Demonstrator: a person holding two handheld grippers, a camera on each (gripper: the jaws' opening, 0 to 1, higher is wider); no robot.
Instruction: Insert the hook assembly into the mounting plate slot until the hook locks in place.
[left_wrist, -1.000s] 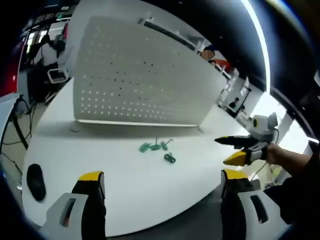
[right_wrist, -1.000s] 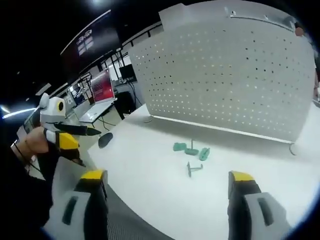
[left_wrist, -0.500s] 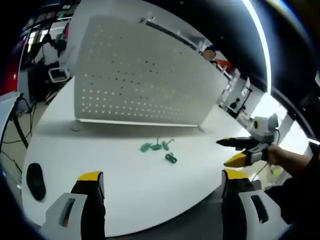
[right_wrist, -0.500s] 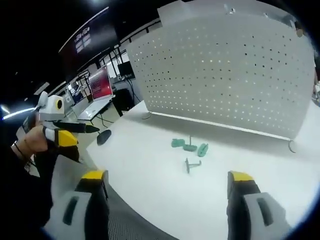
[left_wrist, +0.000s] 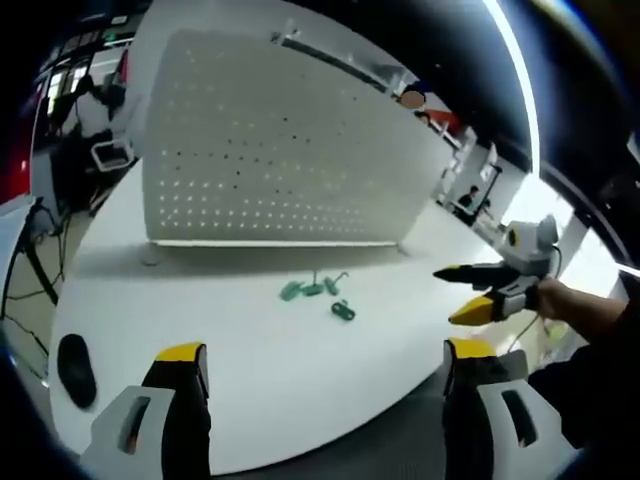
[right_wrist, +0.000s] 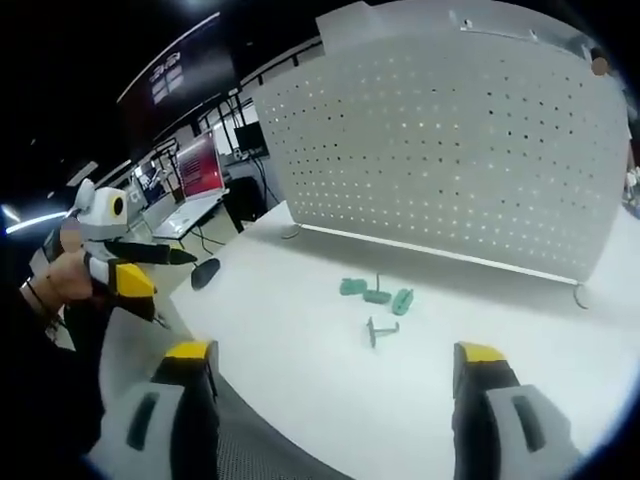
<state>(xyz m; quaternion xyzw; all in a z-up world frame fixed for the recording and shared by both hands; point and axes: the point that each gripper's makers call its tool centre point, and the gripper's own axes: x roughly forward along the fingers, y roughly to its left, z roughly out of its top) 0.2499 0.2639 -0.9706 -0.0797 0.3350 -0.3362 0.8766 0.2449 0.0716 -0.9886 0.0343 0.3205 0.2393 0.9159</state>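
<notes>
Green hook pieces (left_wrist: 320, 295) on the white tabletop (left_wrist: 250, 350), too small to separate or to show their shapes; pegboard plate (right_wrist: 450, 150), its upper edge cut by the frame; a dark oval object (left_wrist: 75, 368) near the tabletop's left edge, unidentifiable.

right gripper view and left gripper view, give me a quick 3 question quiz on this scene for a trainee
1. True or false: the green hooks lie on the white table in front of the pegboard.
2. Multiple choice: the right gripper is A) shut on a hook, B) open and empty, C) touching the pegboard.
3. Fill in: the dark object near the table edge in the left gripper view looks like a computer ____.

Key: 1 true; 2 B; 3 mouse.
</notes>
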